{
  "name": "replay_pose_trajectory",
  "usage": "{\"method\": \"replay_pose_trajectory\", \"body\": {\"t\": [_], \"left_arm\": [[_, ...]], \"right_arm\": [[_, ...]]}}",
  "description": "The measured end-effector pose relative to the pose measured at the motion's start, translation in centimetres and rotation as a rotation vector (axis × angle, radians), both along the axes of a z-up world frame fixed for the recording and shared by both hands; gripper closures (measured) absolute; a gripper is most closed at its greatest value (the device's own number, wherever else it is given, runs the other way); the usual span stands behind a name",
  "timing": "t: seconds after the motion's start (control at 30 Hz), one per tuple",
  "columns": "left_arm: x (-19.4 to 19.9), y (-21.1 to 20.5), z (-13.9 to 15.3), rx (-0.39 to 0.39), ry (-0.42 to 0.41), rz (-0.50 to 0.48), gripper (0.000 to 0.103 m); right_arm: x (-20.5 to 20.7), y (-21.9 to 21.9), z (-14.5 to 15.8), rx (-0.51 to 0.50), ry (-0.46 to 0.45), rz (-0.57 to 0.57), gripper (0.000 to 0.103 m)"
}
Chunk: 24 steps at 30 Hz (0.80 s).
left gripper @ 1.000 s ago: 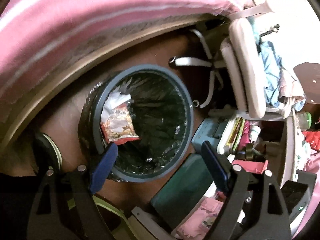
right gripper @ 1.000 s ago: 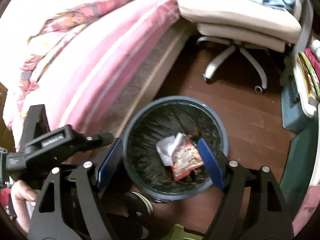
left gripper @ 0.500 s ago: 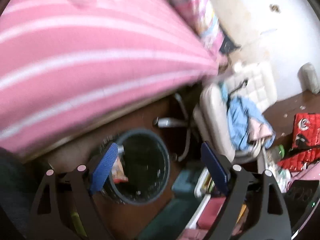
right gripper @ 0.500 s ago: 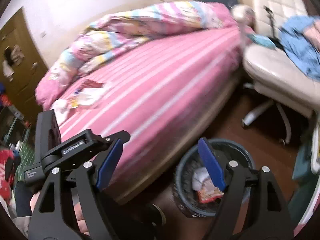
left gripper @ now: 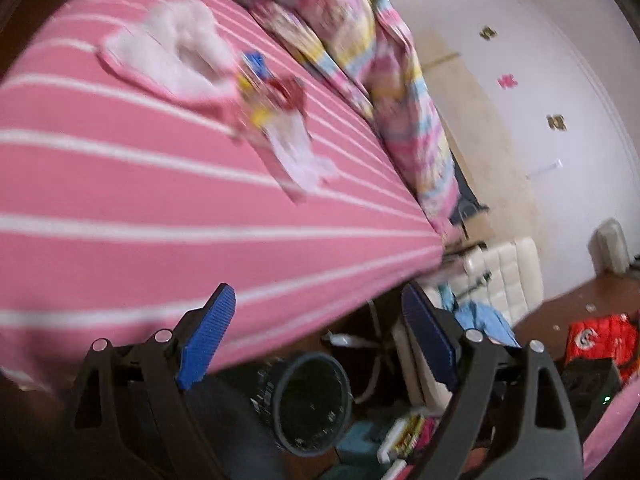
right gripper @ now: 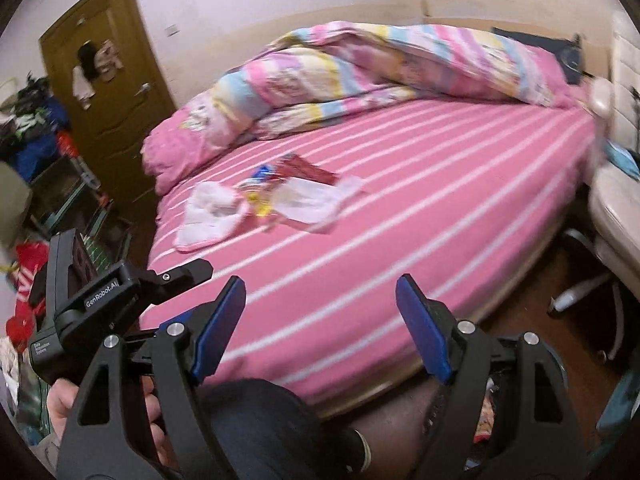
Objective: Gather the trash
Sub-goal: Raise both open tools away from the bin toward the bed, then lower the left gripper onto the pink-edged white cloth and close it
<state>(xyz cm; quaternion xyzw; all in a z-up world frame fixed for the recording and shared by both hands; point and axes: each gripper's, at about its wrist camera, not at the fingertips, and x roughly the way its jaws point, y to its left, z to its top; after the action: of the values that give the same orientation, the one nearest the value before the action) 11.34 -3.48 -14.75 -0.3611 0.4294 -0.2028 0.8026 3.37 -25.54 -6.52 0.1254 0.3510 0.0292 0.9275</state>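
Several pieces of trash lie on the pink striped bed (right gripper: 400, 216): a white crumpled tissue (right gripper: 212, 216), a small colourful wrapper (right gripper: 260, 192) and a red and white packet (right gripper: 308, 192). The left wrist view shows them blurred: the tissue (left gripper: 176, 52), the wrapper (left gripper: 272, 92). The grey bin with a black liner (left gripper: 312, 404) stands on the floor beside the bed. My left gripper (left gripper: 316, 332) is open and empty above the bed edge. My right gripper (right gripper: 320, 320) is open and empty, short of the trash. The left gripper's body (right gripper: 104, 292) shows at the right view's left.
A rolled pink patterned duvet (right gripper: 380, 68) lies along the far side of the bed. A white office chair (right gripper: 616, 200) stands at the right. A brown door (right gripper: 104, 80) and piled clutter (right gripper: 32, 140) are at the left. A red bag (left gripper: 596, 340) lies on the floor.
Both grippers have lifted away from the bin and swung up toward the bed top. The bin has dropped low in both views. Both stay open and empty.
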Motion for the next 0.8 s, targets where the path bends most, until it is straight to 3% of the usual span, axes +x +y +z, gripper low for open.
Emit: {"method": "replay_pose_trajectory", "body": {"t": [0.17,0.43,0.67,0.8], "left_arm": [[1.3,4.5,-0.1,0.025,-0.004,0.067,0.020],[4.3,9.8,-0.1,0.202,-0.062,0.112,0.020],[8.6,13.2,-1.1,0.254,-0.061,0.134,0.020],[11.5,14.6,-2.9,0.264,-0.007,0.141,0.020]], "right_arm": [[3.2,4.4,0.4,-0.003,-0.003,0.080,0.026],[8.7,10.2,-0.6,0.018,0.020,0.166,0.028],[13.4,13.0,-2.5,0.045,0.053,0.186,0.031],[16.4,13.5,-4.2,0.078,0.094,0.180,0.036]]}}
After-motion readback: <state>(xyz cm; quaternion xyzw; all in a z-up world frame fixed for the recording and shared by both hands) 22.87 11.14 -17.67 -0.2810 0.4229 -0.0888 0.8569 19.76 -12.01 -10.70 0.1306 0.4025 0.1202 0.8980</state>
